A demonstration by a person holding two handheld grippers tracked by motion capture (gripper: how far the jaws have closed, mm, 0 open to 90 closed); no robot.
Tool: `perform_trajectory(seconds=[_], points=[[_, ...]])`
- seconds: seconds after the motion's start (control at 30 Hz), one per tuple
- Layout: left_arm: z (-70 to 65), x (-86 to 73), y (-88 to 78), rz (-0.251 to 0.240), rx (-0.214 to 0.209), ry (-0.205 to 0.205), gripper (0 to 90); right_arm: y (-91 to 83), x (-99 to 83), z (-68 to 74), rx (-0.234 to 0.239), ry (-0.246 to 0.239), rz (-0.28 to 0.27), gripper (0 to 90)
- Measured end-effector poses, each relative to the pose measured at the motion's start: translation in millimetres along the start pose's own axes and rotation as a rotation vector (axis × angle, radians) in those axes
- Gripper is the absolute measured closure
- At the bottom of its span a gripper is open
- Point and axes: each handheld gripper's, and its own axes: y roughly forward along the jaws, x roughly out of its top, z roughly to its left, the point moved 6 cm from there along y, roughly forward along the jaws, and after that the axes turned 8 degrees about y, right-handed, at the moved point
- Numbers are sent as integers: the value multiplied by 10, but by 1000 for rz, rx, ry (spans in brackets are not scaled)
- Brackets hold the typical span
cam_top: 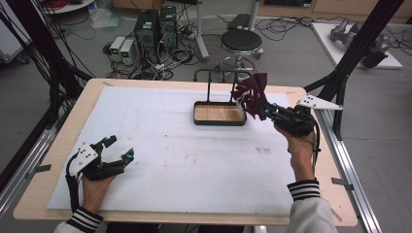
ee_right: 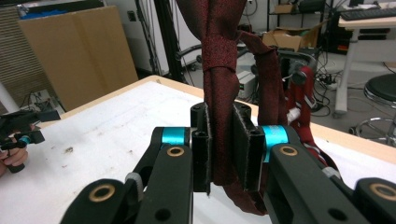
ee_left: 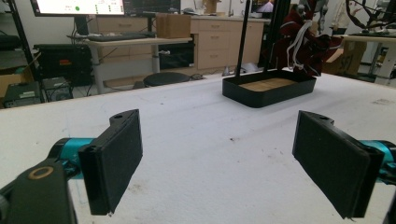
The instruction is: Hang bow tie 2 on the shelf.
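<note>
A dark red cloth (cam_top: pixel 251 94) with white cords hangs bunched above the right end of a black tray (cam_top: pixel 219 123) that has a wooden floor. My right gripper (cam_top: pixel 265 110) is shut on this cloth. In the right gripper view the cloth (ee_right: pixel 219 70) rises knotted between the pressed pads of that gripper (ee_right: pixel 223 149). My left gripper (cam_top: pixel 120 148) rests at the table's near left, open, far from the tray. Nothing lies between its pads (ee_left: pixel 116 158) in the left gripper view, where the tray (ee_left: pixel 268 95) and cloth (ee_left: pixel 299 44) show ahead.
A thin black rack (cam_top: pixel 223 72) rises from the tray's far side. A white mat (cam_top: pixel 170 160) covers the wooden table. Beyond the far edge stand a stool (cam_top: pixel 241 41) and computer towers (cam_top: pixel 155 26) amid cables. A black frame post (cam_top: pixel 354 53) slants at the right.
</note>
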Motion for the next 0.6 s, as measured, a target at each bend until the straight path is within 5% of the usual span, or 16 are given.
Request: perform_trajectory(seconds=[0.6], points=[[4,1,0,-3,-4,-7,163,323,151,111,7,-30,0,792]])
